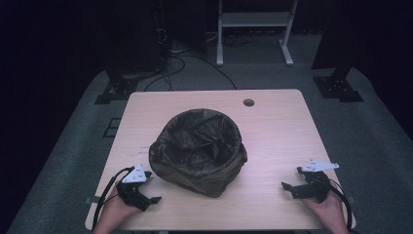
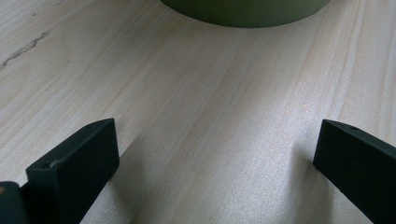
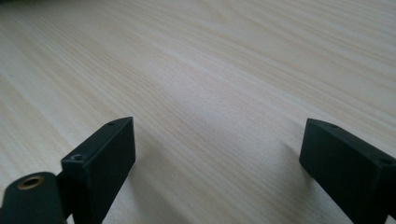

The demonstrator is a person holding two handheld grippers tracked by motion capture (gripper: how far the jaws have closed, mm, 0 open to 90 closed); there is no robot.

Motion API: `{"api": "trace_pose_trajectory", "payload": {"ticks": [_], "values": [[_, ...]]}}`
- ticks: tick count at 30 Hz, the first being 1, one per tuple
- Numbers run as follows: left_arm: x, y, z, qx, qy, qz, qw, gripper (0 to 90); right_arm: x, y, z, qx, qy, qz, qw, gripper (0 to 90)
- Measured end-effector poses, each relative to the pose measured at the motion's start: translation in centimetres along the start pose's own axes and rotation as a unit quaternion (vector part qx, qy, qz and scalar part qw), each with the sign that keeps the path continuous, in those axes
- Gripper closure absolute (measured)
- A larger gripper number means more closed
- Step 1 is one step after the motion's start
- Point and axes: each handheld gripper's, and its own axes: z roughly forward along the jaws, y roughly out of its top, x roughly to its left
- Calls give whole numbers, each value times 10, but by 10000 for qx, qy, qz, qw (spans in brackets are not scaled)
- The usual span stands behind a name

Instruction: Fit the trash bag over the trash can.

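Centrally on the worktop stands an olive bin lined with a dark bag, left tongs just beside it, right tongs well apart, both spread, empty.

No text, label, brand, number or sign can be read anywhere in the pictures; faint dark marks are seen on the grey plate of the left gripper, but they are too small to be made out
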Motion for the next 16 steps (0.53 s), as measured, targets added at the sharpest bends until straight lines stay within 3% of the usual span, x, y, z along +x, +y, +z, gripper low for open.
{"api": "trace_pose_trajectory", "payload": {"ticks": [16], "values": [[0,0,0,-1,-10,6,10000,0,3,0,0,10,-77,12,10000,91]]}}
